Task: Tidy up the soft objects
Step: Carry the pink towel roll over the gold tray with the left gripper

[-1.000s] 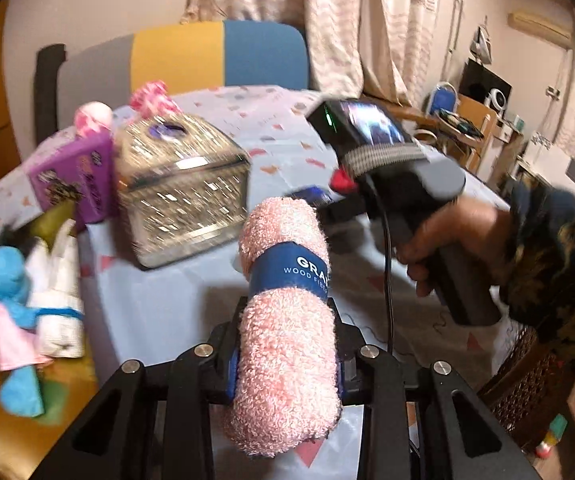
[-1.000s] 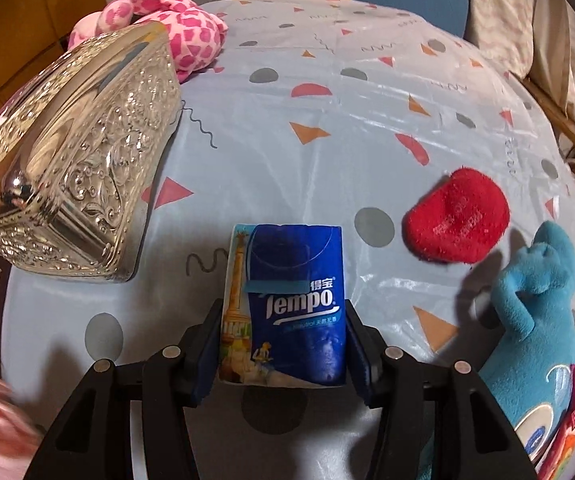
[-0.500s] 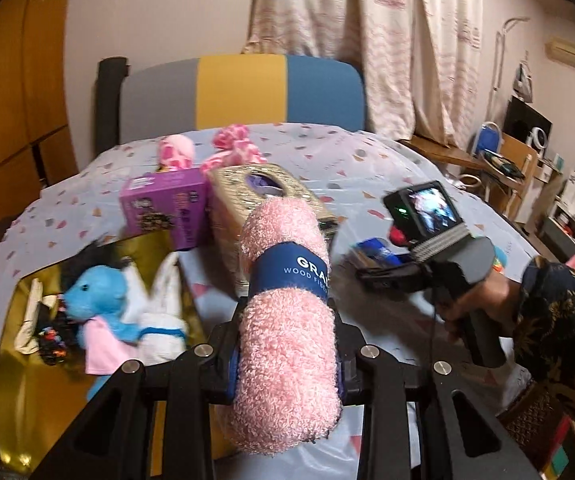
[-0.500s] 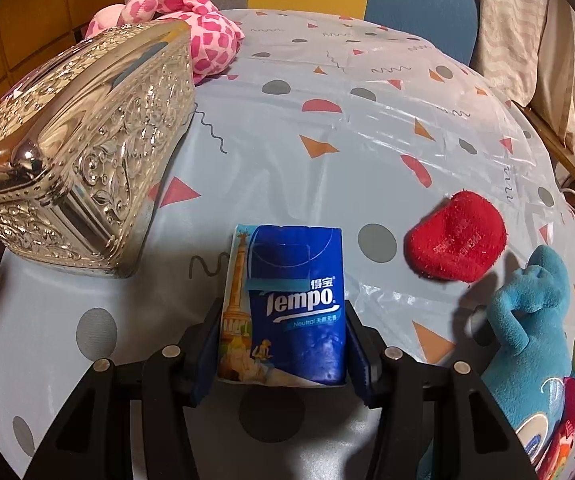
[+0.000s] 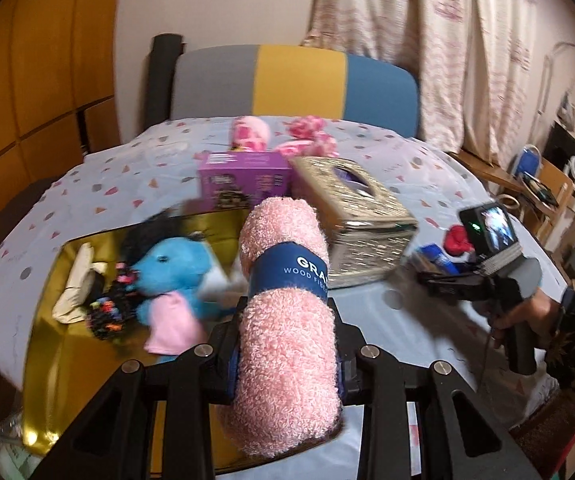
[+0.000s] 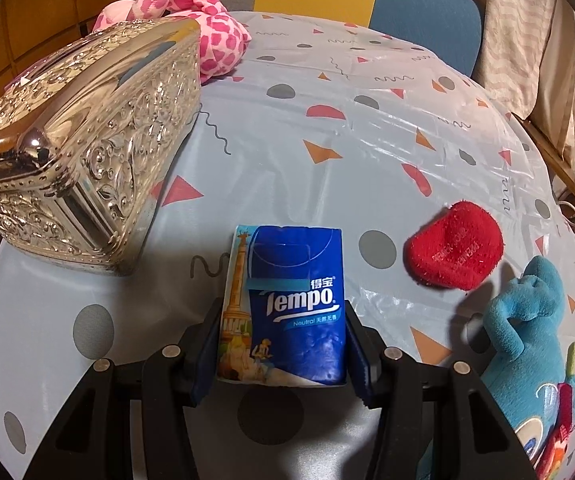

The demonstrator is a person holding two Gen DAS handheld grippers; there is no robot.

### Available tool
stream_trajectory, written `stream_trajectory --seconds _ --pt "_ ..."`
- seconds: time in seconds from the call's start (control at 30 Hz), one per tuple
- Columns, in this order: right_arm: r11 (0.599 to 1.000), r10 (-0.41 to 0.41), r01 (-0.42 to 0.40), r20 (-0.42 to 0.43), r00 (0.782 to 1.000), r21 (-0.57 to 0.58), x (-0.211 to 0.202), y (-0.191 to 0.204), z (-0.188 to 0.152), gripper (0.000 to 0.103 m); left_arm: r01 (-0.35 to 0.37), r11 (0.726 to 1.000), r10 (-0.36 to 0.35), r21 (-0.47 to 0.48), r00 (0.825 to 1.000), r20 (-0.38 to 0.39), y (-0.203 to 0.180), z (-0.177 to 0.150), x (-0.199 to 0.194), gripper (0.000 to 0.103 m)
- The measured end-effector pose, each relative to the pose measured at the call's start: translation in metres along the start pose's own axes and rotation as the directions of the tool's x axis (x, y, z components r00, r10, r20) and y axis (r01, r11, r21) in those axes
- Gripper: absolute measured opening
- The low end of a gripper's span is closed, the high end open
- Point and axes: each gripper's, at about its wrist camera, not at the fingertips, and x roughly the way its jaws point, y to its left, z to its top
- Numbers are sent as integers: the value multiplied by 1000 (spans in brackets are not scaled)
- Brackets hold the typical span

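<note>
My left gripper [image 5: 285,344] is shut on a rolled pink towel [image 5: 287,300] with a blue band, held up above the near edge of a gold tray [image 5: 43,344]. The tray holds a blue plush toy [image 5: 171,268], a cream cloth [image 5: 77,280] and a dark beaded item [image 5: 109,304]. My right gripper [image 6: 283,344] is shut on a blue Tempo tissue pack [image 6: 283,304], low over the table; it also shows in the left wrist view [image 5: 447,276], right of the silver box. A red heart plush [image 6: 457,250] and a blue plush [image 6: 527,344] lie to its right.
An ornate silver tissue box [image 6: 83,160] stands left of the tissue pack, also in the left wrist view [image 5: 355,208]. A purple box [image 5: 245,180] and a pink spotted plush [image 6: 203,28] sit behind it. A chair [image 5: 295,80] stands at the table's far side.
My left gripper has risen and pulled back to the left with the towel, bringing the gold tray under it. My right gripper has barely moved and keeps the tissue pack.
</note>
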Motion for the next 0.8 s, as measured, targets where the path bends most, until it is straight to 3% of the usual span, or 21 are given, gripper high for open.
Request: stream_trajectory --seconds 0.27,0.5,0.7,0.8 --pt "1000 -7 7 2 1000 -10 -1 1 0 54 -111 987 113 -114 994 11 69 0 -18 34" --pt "1000 -16 16 4 1000 -21 -2 2 0 54 -251 945 242 -210 968 -68 129 -26 -20 34" --pt "1000 -17 17 4 1000 -22 -3 2 -1 54 -304 905 282 -298 952 -115 156 -40 -12 34" --pt "1000 -18 18 5 1000 -24 -3 2 -1 54 -311 899 282 -309 950 -138 160 -41 -5 34"
